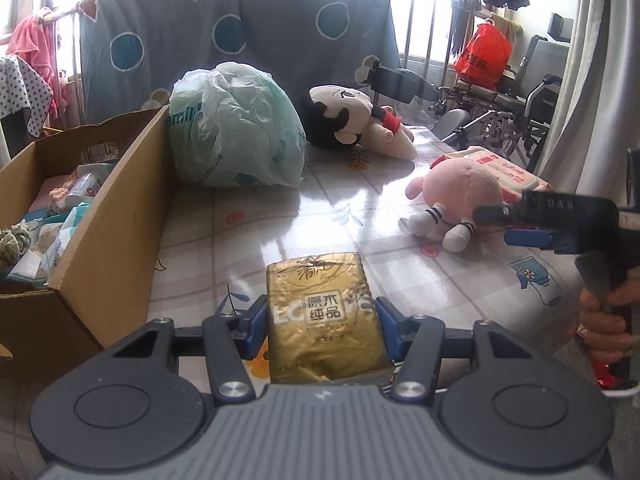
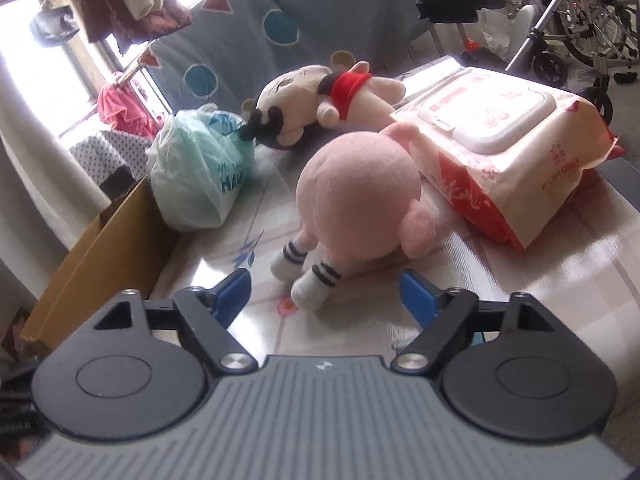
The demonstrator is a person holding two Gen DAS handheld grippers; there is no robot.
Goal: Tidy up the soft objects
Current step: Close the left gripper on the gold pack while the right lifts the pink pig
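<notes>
My left gripper [image 1: 318, 320] is shut on a gold tissue pack [image 1: 324, 312], held just above the table near its front edge. My right gripper [image 2: 324, 290] is open, its blue fingers either side of the feet of a pink plush toy [image 2: 356, 208] lying on the table; the toy also shows in the left wrist view [image 1: 460, 196], with the right gripper [image 1: 516, 224] beside it. A black-haired doll [image 1: 356, 120] lies further back. A wet-wipes pack [image 2: 504, 152] lies right of the pink plush.
An open cardboard box [image 1: 100, 216] holding tissue packs and small items stands at the left. A pale green plastic bag [image 1: 236, 128] sits behind it. A blue quilt hangs at the back. A wheelchair [image 2: 568, 28] stands at the far right.
</notes>
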